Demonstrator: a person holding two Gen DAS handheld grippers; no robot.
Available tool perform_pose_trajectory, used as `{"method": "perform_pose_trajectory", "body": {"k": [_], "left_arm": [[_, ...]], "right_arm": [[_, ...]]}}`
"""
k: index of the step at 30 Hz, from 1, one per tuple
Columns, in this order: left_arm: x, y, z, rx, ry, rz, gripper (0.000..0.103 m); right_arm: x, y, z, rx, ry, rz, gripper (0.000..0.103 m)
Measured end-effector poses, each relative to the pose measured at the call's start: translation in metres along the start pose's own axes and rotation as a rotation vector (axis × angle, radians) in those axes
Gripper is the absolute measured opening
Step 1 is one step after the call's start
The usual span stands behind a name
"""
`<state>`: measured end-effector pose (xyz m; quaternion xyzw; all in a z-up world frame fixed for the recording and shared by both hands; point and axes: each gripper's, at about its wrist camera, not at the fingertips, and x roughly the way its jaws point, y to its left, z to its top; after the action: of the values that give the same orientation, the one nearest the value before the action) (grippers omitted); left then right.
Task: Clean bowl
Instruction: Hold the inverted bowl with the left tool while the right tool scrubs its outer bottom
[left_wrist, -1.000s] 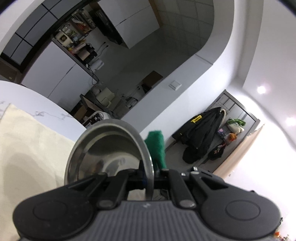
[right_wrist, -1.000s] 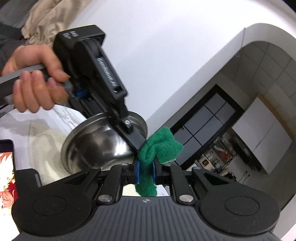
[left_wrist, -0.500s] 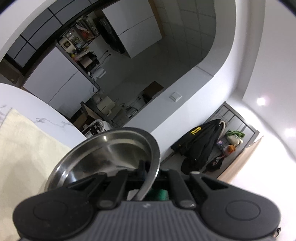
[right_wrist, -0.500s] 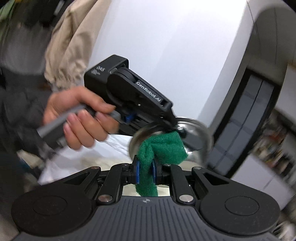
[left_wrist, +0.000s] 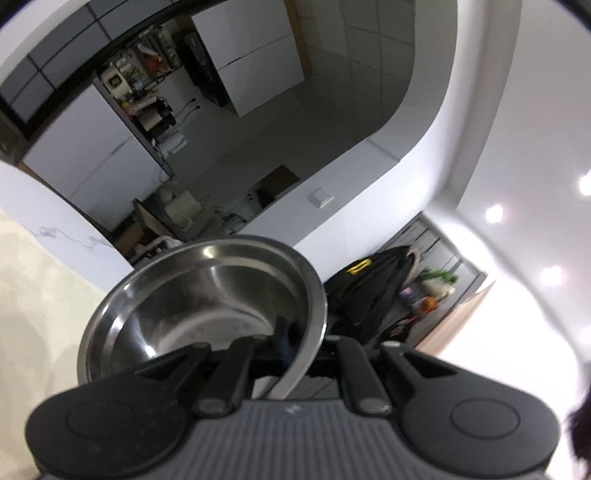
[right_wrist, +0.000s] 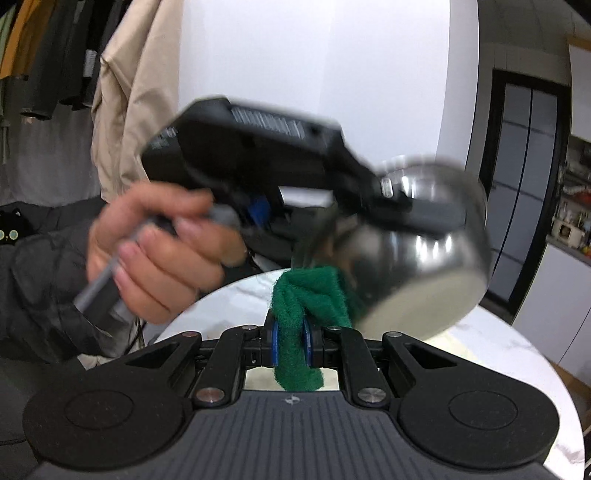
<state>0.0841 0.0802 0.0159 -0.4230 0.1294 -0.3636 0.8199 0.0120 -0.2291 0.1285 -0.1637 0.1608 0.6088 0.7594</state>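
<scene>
A shiny steel bowl (left_wrist: 207, 295) is held up in the air, its rim pinched in my left gripper (left_wrist: 295, 343), which is shut on it. In the right wrist view the bowl (right_wrist: 417, 254) is tilted with its flat base toward me, and the left gripper's black body (right_wrist: 258, 158) sits in a hand. My right gripper (right_wrist: 291, 341) is shut on a folded green scouring pad (right_wrist: 310, 295). The pad's top lies against the bowl's lower outer wall. The scene is motion-blurred.
A round white marble table (right_wrist: 498, 354) with a cream cloth (left_wrist: 33, 288) lies below. Coats hang on a rack at the left (right_wrist: 122, 81). A kitchen with white cabinets (left_wrist: 255, 62) lies beyond.
The bowl has tipped so that its base faces the right gripper. The green pad has moved from the bowl's rim and inside to its outer wall. The left hand swung round.
</scene>
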Motion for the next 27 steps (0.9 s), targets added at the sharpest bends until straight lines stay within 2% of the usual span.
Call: {"method": "perform_pose_trajectory", "body": {"k": [6, 10, 13, 16, 21, 27], "left_arm": [[-0.004, -0.005, 0.0, -0.049, -0.012, -0.11, 0.008], [-0.004, -0.003, -0.001, -0.088, 0.026, -0.143, 0.009], [-0.004, 0.0, -0.001, -0.095, 0.04, -0.139, 0.009], [-0.004, 0.002, -0.003, -0.096, 0.049, -0.131, 0.009], [0.0, 0.0, -0.003, -0.073, 0.065, -0.108, 0.008], [-0.002, 0.008, 0.0, -0.044, 0.037, -0.023, 0.004]], "right_arm": [[0.007, -0.012, -0.009, 0.023, 0.017, -0.044, 0.014], [0.002, -0.02, -0.015, 0.007, -0.015, -0.065, 0.014], [-0.001, -0.021, -0.021, -0.031, -0.022, -0.089, 0.014], [-0.001, -0.024, -0.025, -0.051, -0.003, -0.143, 0.014], [-0.009, -0.032, -0.029, -0.075, -0.02, -0.228, 0.014], [-0.001, -0.03, -0.029, -0.172, 0.025, -0.344, 0.014]]}}
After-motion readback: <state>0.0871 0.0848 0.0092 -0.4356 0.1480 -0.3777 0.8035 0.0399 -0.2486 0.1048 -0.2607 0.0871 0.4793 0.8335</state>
